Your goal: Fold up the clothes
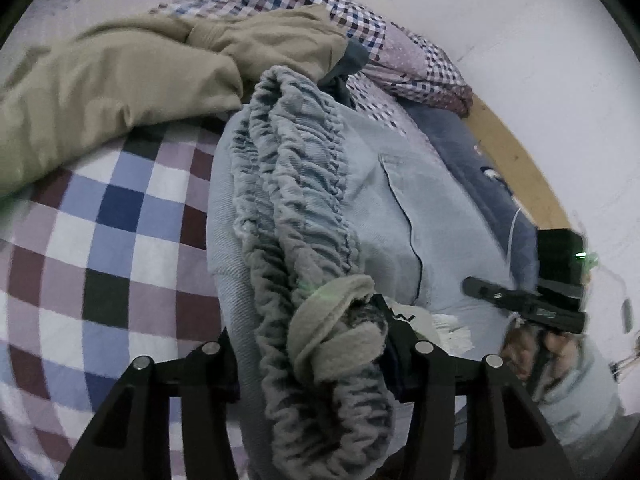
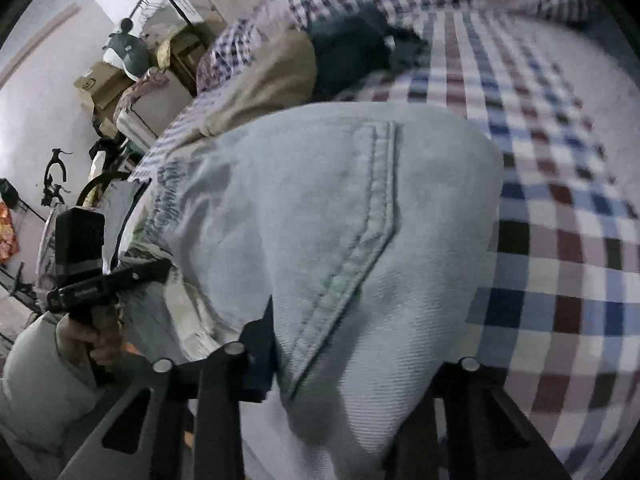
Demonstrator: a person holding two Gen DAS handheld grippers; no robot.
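Note:
Light blue jeans [image 1: 400,208] lie bunched on the bed. Their gathered elastic waistband [image 1: 296,200] runs down between the fingers of my left gripper [image 1: 308,336], which is shut on it. In the right wrist view the jeans [image 2: 304,200] show a stitched back pocket [image 2: 376,208] and drape over my right gripper [image 2: 360,344], which is shut on the denim; its right finger is hidden under the cloth. Each view shows the other gripper beside the jeans: the right gripper [image 1: 520,304] and the left gripper [image 2: 108,280], each held by a hand [image 2: 92,340].
A checked bedsheet [image 1: 100,240] covers the bed. A beige garment [image 1: 120,80] and a dark teal garment [image 2: 352,52] lie behind the jeans. A wooden bed frame [image 1: 516,160] runs along a white wall. Boxes and clutter [image 2: 120,80] stand beyond the bed.

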